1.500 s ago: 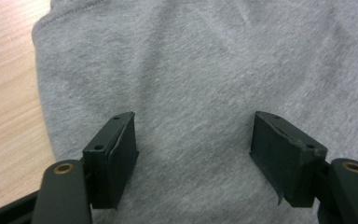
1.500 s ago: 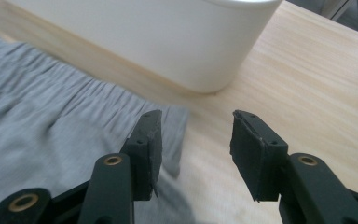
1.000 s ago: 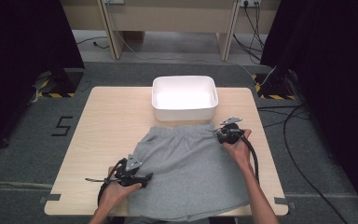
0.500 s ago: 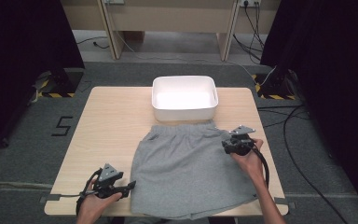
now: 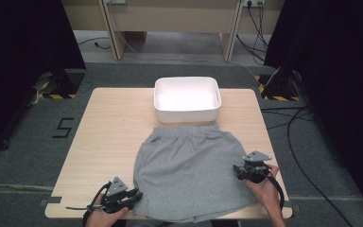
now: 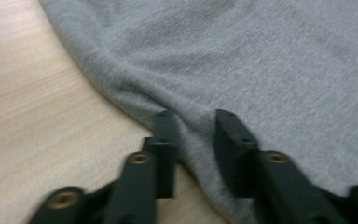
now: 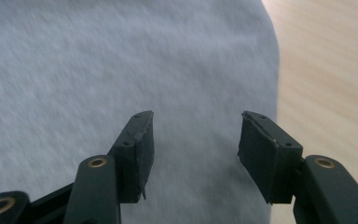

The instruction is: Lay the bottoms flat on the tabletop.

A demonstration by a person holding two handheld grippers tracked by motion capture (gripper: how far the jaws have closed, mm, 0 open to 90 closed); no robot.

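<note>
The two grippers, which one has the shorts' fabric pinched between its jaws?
The left gripper, at the shorts' near-left edge, jaws closing on a fold. The right gripper is open above flat cloth.

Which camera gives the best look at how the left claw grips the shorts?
The left gripper view: its jaws pinch a fold at the edge of the shorts, by the bare table. The high view shows the left claw small at the shorts' near left corner. The right gripper view shows flat grey cloth.

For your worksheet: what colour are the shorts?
Plain grey shorts; clearest in the high view.
</note>
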